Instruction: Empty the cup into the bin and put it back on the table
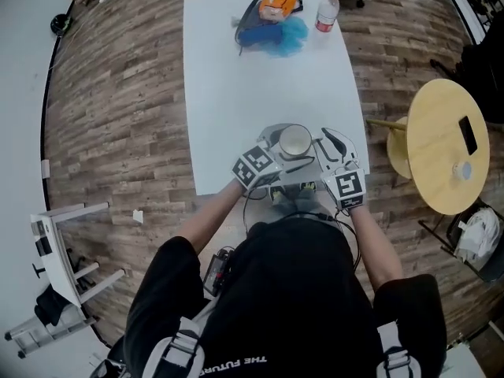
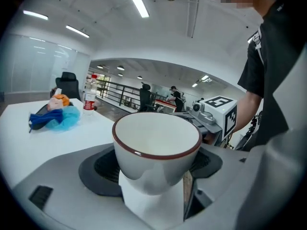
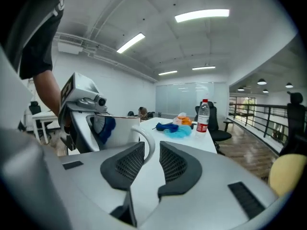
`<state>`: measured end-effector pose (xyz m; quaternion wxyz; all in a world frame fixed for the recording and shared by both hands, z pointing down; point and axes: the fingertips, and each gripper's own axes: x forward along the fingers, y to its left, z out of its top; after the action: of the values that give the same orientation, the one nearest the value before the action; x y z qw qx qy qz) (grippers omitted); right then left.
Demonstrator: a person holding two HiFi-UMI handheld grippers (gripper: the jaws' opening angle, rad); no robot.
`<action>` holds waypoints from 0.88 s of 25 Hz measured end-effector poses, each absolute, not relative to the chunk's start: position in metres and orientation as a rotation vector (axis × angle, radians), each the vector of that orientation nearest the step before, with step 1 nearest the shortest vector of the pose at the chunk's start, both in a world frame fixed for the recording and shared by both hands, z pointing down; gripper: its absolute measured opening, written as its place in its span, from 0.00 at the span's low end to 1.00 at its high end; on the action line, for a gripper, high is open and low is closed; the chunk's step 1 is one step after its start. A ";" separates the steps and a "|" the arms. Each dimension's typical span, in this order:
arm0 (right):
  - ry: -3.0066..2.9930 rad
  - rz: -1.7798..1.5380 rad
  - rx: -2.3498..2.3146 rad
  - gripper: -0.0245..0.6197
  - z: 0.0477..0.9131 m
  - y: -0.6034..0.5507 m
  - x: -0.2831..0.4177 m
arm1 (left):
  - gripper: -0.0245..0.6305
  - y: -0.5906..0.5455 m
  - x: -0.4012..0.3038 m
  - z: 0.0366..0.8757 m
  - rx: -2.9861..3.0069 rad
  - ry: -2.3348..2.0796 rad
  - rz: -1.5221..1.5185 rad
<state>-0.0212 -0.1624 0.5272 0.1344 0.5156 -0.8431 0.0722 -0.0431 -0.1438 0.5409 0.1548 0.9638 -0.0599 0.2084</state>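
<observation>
- Only the head view takes in the whole white table (image 1: 260, 69). The cup (image 1: 295, 140) stands at its near edge, with a bottle (image 1: 327, 11), a blue cloth (image 1: 276, 36) and an orange packet (image 1: 279, 2) at the far end. A round wooden side table (image 1: 449, 144) stands to the right.
- Only the left gripper view looks into the cup: the inside is white and empty, and the rim is dark red.
- Only the right gripper view shows the cup's handle (image 3: 147, 145).
- The person's black shirt reads "THE FUTURE" (image 1: 236, 361). The print on the bottle's red label is too small to read.
- The left gripper (image 2: 156, 166) is clasped on the cup's lower wall, with a pad on each side.
- The right gripper (image 3: 151, 157) stands partly apart. The handle reaches between its pads, and a gap shows beside the right-hand pad, so it is not gripped.
</observation>
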 end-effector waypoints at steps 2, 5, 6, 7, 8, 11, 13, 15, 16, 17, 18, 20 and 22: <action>-2.435 0.303 1.612 0.16 0.521 -0.155 0.001 | 0.65 -0.136 -0.022 0.534 2.752 -0.064 0.629; -2.361 0.495 1.827 0.13 0.523 -0.137 0.042 | 0.65 -0.119 0.014 0.535 2.703 0.072 0.714; -2.320 0.566 1.902 0.12 0.526 -0.129 0.058 | 0.65 -0.111 0.027 0.537 2.675 0.113 0.752; -2.278 0.632 1.969 0.12 0.531 -0.121 0.073 | 0.65 -0.103 0.041 0.540 2.641 0.156 0.790; -2.237 0.691 2.024 0.12 0.537 -0.111 0.089 | 0.65 -0.094 0.055 0.544 2.602 0.202 0.829; -2.104 0.840 2.150 0.12 0.559 -0.074 0.133 | 0.65 -0.060 0.096 0.563 2.480 0.355 0.976; -2.014 0.906 2.229 0.11 0.572 -0.048 0.160 | 0.65 -0.037 0.120 0.575 2.426 0.452 1.065; -1.941 0.951 2.298 0.11 0.582 -0.026 0.183 | 0.65 -0.017 0.142 0.584 2.391 0.532 1.131; -1.911 0.971 2.329 0.11 0.586 -0.017 0.193 | 0.65 -0.008 0.152 0.588 2.377 0.566 1.160; -1.882 0.990 2.359 0.11 0.591 -0.007 0.202 | 0.65 0.001 0.161 0.592 2.364 0.598 1.187; -1.854 1.009 2.388 0.11 0.595 0.003 0.210 | 0.65 0.010 0.168 0.595 2.351 0.628 1.214; -1.803 1.054 2.440 0.11 0.604 0.022 0.224 | 0.65 0.027 0.182 0.603 2.321 0.680 1.269; -1.761 1.119 2.488 0.11 0.615 0.038 0.234 | 0.65 0.040 0.193 0.612 2.292 0.719 1.330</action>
<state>0.2344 0.0381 0.6152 -0.0527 0.7652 -0.5415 0.3443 0.1928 0.0400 0.6117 0.1967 0.8184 0.2569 0.4750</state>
